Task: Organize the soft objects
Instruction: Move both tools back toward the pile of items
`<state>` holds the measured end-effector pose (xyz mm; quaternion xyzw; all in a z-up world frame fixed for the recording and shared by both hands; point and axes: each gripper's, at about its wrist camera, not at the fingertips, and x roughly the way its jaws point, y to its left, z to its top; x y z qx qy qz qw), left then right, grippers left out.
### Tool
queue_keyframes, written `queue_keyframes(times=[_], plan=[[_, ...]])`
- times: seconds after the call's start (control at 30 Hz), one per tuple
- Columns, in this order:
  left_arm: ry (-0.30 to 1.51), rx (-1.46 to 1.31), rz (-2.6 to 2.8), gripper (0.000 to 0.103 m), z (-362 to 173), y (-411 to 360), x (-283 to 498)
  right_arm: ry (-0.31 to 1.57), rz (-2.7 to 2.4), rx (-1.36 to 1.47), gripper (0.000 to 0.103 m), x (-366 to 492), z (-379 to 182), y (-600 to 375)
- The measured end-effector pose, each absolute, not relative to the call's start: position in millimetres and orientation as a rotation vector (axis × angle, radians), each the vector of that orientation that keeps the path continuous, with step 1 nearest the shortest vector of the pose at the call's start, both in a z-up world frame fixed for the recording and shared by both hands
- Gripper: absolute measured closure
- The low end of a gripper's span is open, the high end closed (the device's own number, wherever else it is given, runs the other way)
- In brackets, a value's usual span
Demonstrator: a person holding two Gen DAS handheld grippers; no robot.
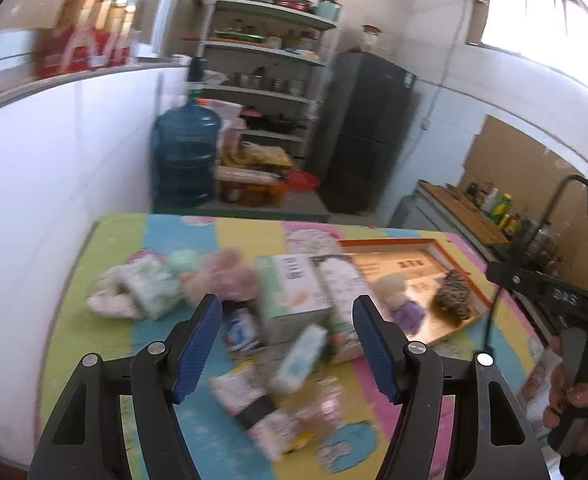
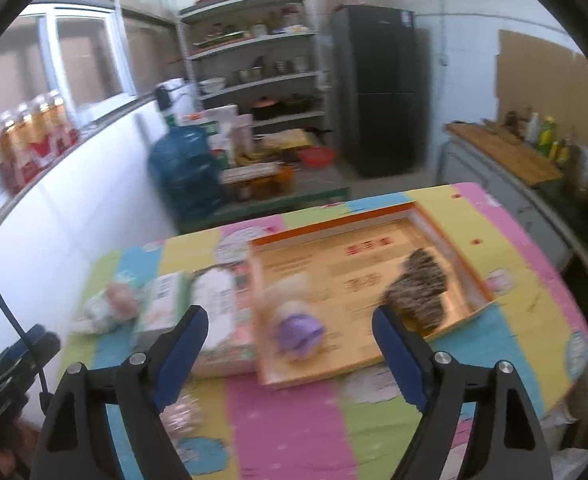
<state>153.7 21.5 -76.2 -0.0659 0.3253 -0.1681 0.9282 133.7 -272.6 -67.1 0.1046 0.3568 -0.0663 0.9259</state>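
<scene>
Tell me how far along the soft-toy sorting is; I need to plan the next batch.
Done, it seems: two soft toys lie in the orange tray, a purple-dressed doll and a spiky brown plush. In hand: nothing; the left gripper and right gripper are both open and empty. Left: a pink plush and other soft items sit among the boxes on the mat.

purple-dressed doll (image 2: 296,330) and brown speckled plush (image 2: 418,294) lying in orange tray (image 2: 374,364)

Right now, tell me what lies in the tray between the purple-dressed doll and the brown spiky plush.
Nothing: in the right wrist view, only bare printed tray floor separates the purple-dressed doll from the brown spiky plush.
</scene>
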Motion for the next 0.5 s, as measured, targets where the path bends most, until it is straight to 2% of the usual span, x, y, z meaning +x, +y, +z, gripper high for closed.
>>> queue_keyframes(times=[0.27,0.5], plan=[[0.699,-0.198,-0.251,0.034,-103.3,77.6,136.8,0.795,-0.019,0.133,0.02,127.0,-99.0,-206.6],[0.746,-0.224,-0.246,0.034,-126.2,93.4,126.2,0.86,0.073,0.122,0.02,120.9,-130.7,-170.0]])
